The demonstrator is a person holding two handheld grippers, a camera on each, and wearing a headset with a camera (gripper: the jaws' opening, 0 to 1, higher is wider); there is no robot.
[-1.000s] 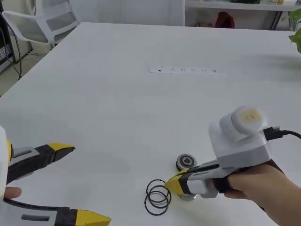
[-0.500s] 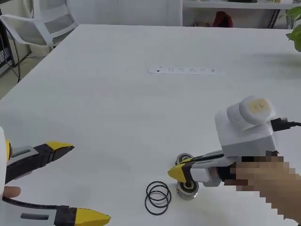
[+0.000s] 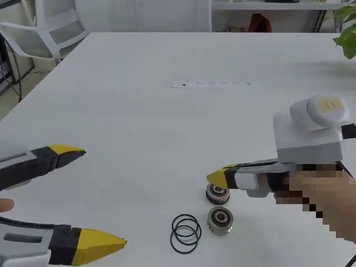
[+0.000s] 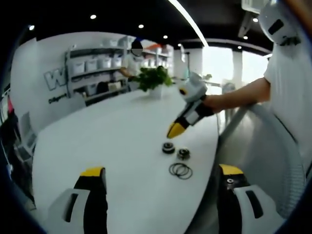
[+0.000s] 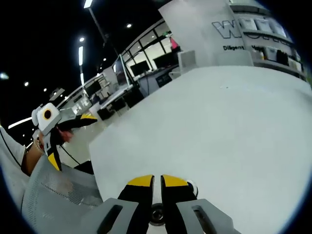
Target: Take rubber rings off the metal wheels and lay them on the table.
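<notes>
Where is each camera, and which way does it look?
Head view: on the person's head, looking down at the table, wheels and rings; the left claw, right claw and a hand show.
Left claw view: on the left claw, facing the wheels, rings and right claw; its open jaws, an arm and shirt show.
Right claw view: on the right claw, facing across the table to the left claw; its shut jaws show.
Head and left claw views share wheels, rings, right claw.

Power strip [image 3: 216, 84], white chair [image 3: 41, 36], green plant [image 3: 349, 41], wall shelves [image 4: 92, 73]
</notes>
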